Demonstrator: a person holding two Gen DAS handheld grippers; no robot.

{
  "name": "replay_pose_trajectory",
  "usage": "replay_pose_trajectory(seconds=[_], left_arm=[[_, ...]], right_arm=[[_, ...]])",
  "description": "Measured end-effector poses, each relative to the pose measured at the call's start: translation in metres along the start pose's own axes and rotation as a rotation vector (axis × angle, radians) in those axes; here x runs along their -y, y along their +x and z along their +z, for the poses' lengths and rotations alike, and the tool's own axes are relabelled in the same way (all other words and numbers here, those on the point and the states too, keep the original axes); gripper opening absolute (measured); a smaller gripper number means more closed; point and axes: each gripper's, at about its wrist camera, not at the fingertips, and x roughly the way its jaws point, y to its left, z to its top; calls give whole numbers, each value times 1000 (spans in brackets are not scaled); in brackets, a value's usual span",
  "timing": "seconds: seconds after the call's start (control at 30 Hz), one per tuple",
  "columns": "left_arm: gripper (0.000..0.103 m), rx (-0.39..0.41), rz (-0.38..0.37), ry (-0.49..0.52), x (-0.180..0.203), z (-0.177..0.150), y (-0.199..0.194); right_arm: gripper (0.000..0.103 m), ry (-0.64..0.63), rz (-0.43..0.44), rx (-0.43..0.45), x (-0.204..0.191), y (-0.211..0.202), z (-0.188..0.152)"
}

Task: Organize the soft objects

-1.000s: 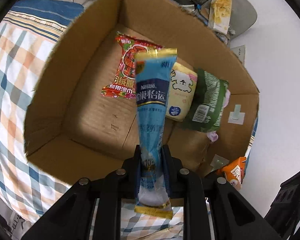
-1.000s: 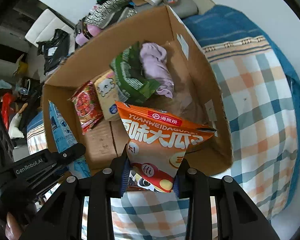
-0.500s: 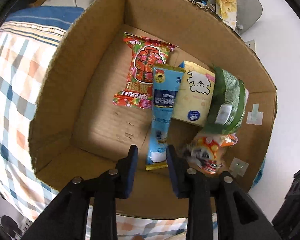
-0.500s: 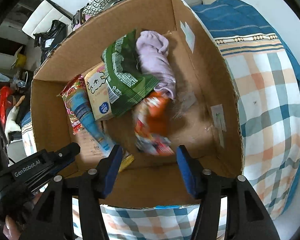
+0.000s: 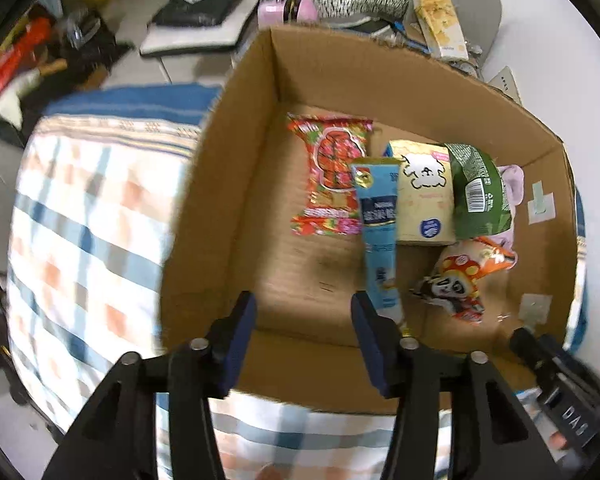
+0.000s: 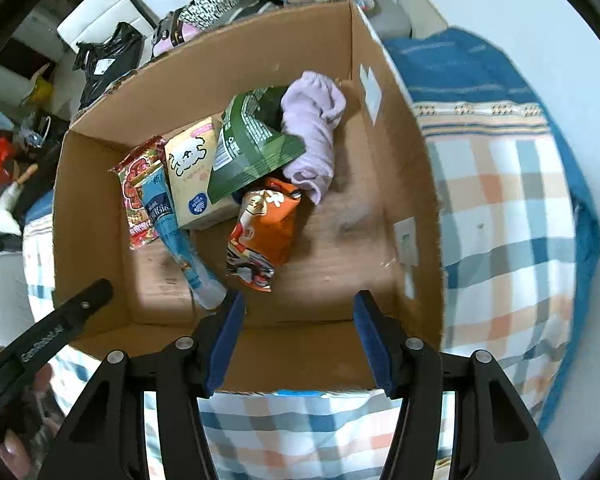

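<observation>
Both grippers' fingers spread (empty); blue stick pack [image 5: 378, 240] lies lengthwise toward left gripper [image 5: 302, 320].

Both wrist cameras look steeply down from near the cardboard box's [image 5: 236, 184] six o'clock rim, sharing its inside.

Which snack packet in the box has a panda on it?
The orange packet, lying on the floor of the cardboard box nearest the front. Its lower end shows a black-and-white panda face; the red, blue, yellow and green packets show none.
</observation>
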Motion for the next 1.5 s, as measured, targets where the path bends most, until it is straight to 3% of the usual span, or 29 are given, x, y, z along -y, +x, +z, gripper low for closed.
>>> replay_pose_trajectory(seconds=[0.07, 0.13, 0.23, 0.3, 0.37, 0.8, 1.07, 1.5], left_arm=[[66, 40, 27, 22, -2, -4, -7], [86, 76, 54, 40, -7, -8, -15], [97, 112, 69, 56, -9, -13, -21], [99, 142, 72, 55, -10, -15, -27], [101, 169, 66, 55, -11, -17, -33], [102, 261, 58, 92, -3, -36, -74], [102, 385, 33, 118, -3, -86, -147], [102, 525, 4, 124, -20, -162, -270]], right_arm=[[68, -26, -23, 26, -1, -5, -4], [72, -55, -47, 49, -3, -9, -10], [83, -86, -68, 84, -5, -16, -15], [97, -91, -67, 104, -6, -20, -19], [103, -91, -63, 119, -5, -24, -21], [103, -85, -52, 188, -2, -53, -44], [103, -95, -30, 336, 2, -135, -88], [103, -119, 20, 547, 6, -281, -190]])
